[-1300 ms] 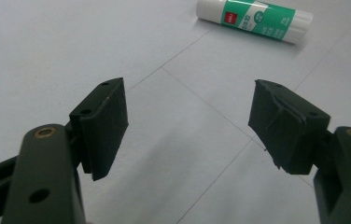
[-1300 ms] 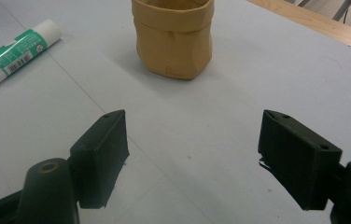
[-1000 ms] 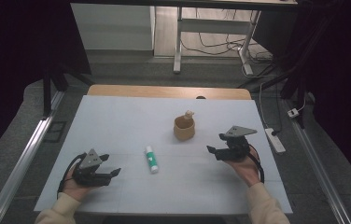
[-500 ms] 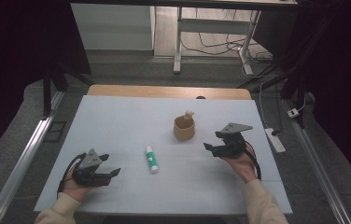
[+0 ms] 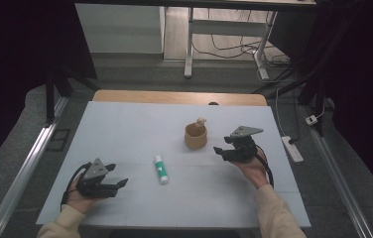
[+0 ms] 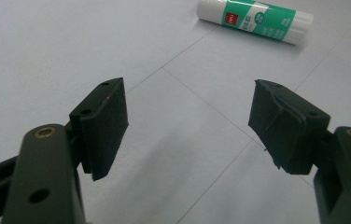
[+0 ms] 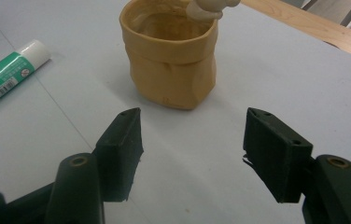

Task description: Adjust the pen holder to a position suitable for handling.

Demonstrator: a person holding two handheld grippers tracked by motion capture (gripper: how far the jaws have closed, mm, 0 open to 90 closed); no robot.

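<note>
- Cup: tan, upright on counter, a small pale piece at its rim; just ahead of right tool.
- Right tool: jaws have just been narrowing, nothing between them; approach step, next move likely needs advancing to straddle the cup.
- Left tool: spread, empty, resting low near glue stick.

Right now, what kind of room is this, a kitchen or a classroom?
Neither, most likely: it looks like a lab or workshop set up for recording. A plain white-covered table stands on grey carpet, cables trail across the floor behind it, and a power strip lies beside the table.
</note>
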